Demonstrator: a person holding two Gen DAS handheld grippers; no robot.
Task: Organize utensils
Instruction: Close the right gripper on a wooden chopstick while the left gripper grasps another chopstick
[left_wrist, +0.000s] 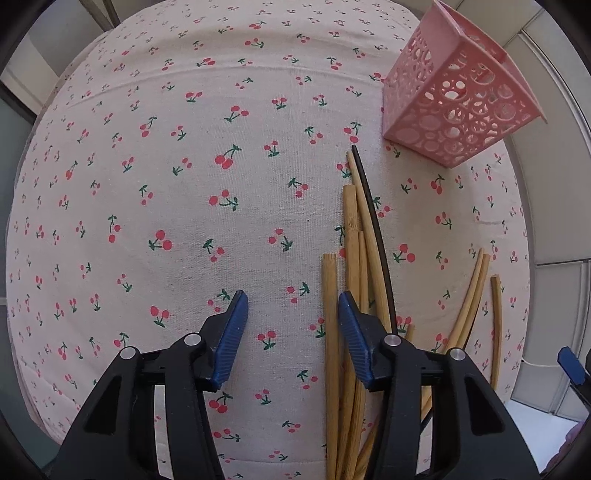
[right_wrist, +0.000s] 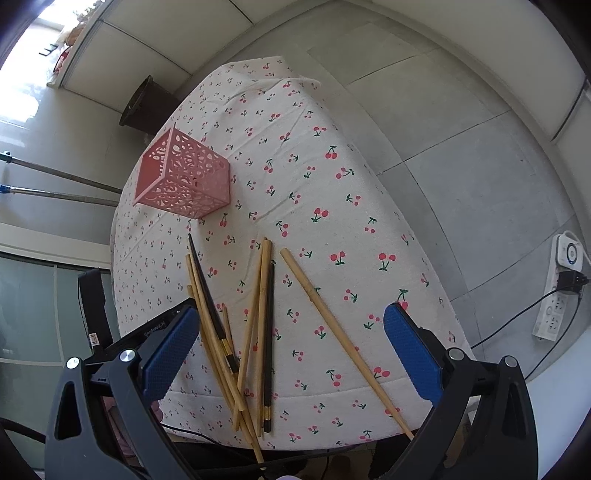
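Chopsticks (left_wrist: 352, 229) run partly hidden under the half-open, empty left hand-held gripper (left_wrist: 293, 306); right gapes empty.

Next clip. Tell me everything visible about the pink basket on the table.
The pink basket is a square, open-topped holder of what looks like plastic, its walls pierced with round and oval holes. It widens toward the rim. It stands upright on the cherry-print cloth near the table's edge, beyond the scattered chopsticks. What little of its inside shows looks empty. Nothing touches it but the cloth.
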